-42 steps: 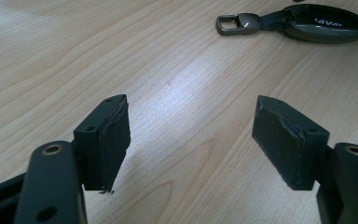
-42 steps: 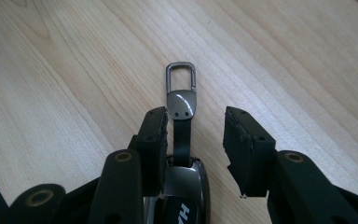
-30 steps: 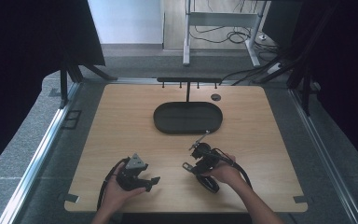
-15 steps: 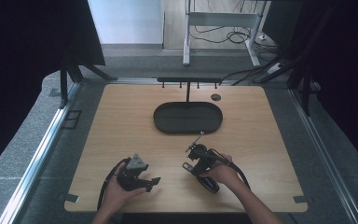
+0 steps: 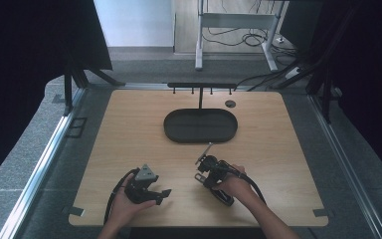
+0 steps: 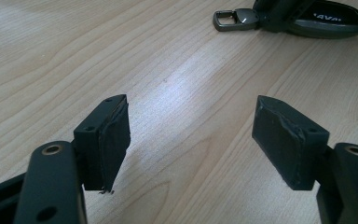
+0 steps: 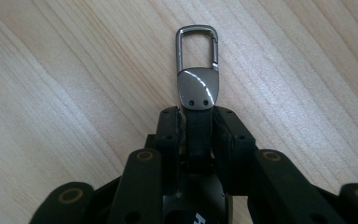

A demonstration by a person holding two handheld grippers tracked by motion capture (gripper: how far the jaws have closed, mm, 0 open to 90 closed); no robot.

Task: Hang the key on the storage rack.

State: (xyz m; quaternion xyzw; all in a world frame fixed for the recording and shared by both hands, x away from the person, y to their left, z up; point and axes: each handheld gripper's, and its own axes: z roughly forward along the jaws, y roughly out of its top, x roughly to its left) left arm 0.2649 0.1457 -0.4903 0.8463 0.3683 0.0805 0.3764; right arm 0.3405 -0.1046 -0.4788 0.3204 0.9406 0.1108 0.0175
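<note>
The worktop is one pale wood-grain board with rounded corners, set in a grey carpeted floor and edged on the left by a metal rail; beyond its far side stands a white-legged frame with loose cables on the floor. One black oval tray, shallow and matte, lies at the middle of the far half, just in front of a thin black rack with small pegs. Two hand-held tools are at the near edge, one in each hand. The left claw rests low over bare wood, its two black rubber-faced pads spread wide apart with nothing between them. The right claw sits near the middle, just near of the tray; its jaws have just been closing and now pinch the dark strap of a key fob. The fob's smooth grey metal plate and rectangular clip loop stick out past the pads, lying on the wood and pointing toward the tray.
</note>
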